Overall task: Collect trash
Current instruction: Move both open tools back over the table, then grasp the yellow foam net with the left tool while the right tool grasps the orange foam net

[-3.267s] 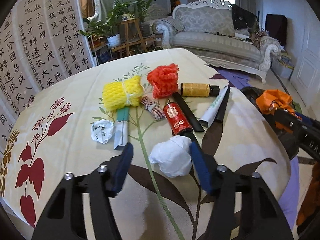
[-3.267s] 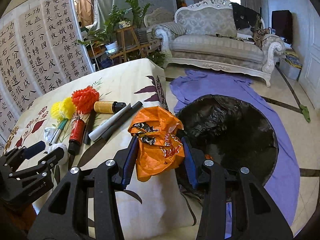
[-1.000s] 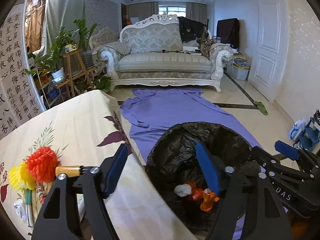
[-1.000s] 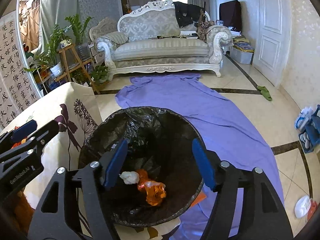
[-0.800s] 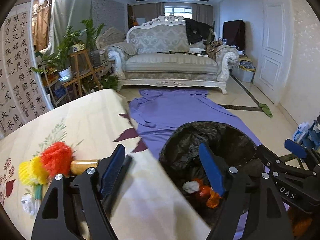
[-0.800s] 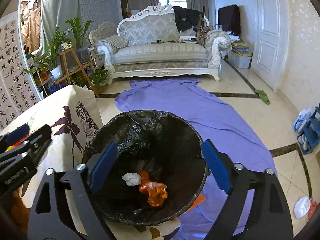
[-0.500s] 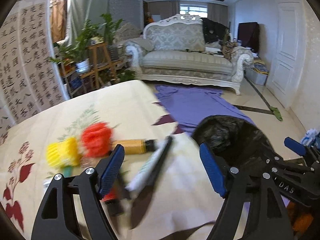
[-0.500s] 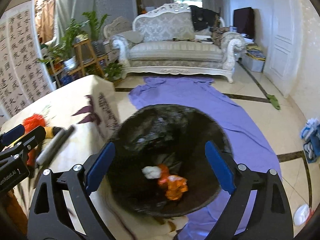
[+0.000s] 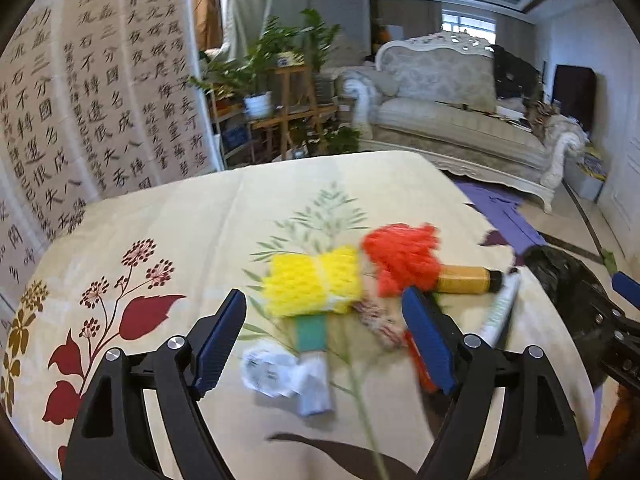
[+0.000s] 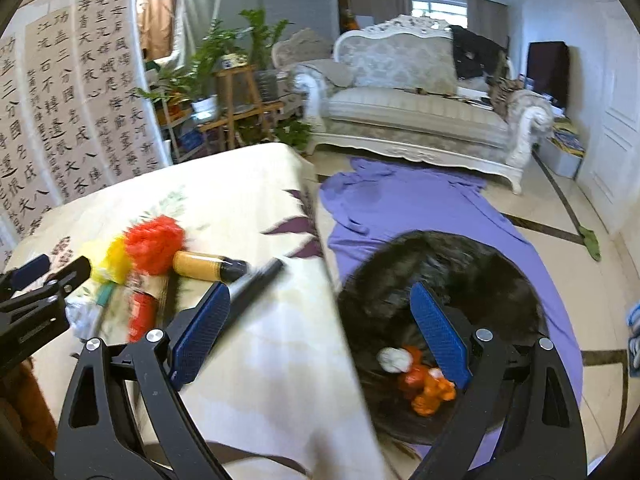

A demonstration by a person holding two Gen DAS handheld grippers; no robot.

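Observation:
My left gripper (image 9: 324, 336) is open and empty above the table, over a crumpled white paper (image 9: 266, 370) and a grey-green wrapper (image 9: 314, 360). Beyond lie a yellow foam net (image 9: 312, 286), a red foam net (image 9: 402, 258), an amber bottle (image 9: 466, 278) and a white tube (image 9: 500, 308). My right gripper (image 10: 320, 332) is open and empty over the table's right edge. The black-lined trash bin (image 10: 460, 276) stands on the floor, holding a white wad (image 10: 394, 360) and an orange bag (image 10: 430, 386).
The table (image 9: 200, 216) has a flowered cream cloth. A purple cloth (image 10: 400, 204) lies on the floor beyond the bin. A sofa (image 10: 412, 116), plant stands (image 10: 236, 100) and a calligraphy screen (image 9: 80, 100) stand behind.
Both grippers swung left from over the bin back toward the table. The white wad and orange bag, held 3.3 s ago, now lie in the bin.

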